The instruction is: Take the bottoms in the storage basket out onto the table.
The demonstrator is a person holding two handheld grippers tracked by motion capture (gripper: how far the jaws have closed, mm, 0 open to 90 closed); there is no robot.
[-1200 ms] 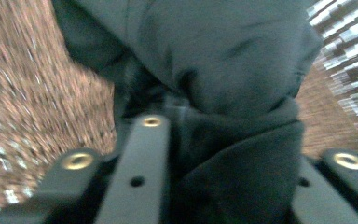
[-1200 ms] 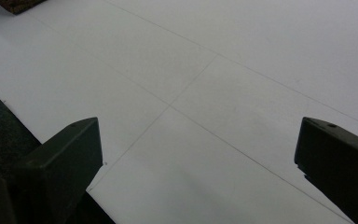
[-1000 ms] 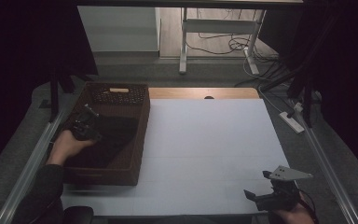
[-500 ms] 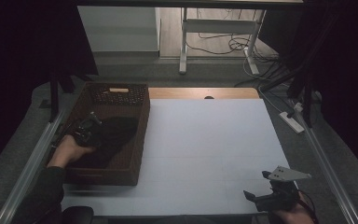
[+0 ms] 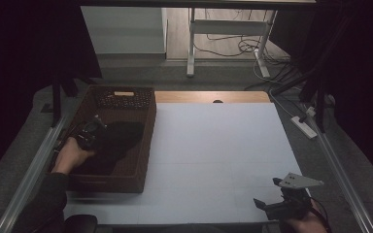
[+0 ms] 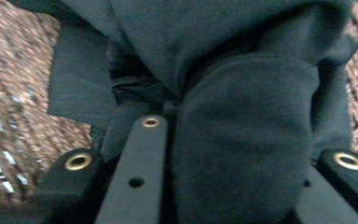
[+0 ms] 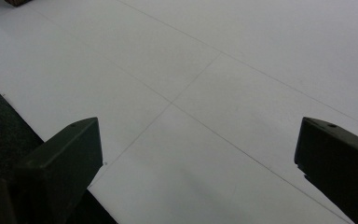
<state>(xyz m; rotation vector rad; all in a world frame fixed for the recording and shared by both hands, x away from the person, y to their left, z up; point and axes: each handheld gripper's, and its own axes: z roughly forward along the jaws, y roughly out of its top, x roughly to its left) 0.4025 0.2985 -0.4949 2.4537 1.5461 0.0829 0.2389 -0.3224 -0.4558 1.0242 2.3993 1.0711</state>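
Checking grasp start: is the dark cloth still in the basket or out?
In. The dark cloth lies bunched inside the woven basket; left gripper shut on a fold of it.

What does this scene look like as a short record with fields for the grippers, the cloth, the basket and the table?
left gripper: inside the basket, jaws just closing, now pinching a fold of the cloth
right gripper: jaws wide open, nothing between them, over the table's near right corner
dark fabric cloth: bunched in the basket
brown woven rectangular basket: at the table's left edge
white table: bare surface right of the basket
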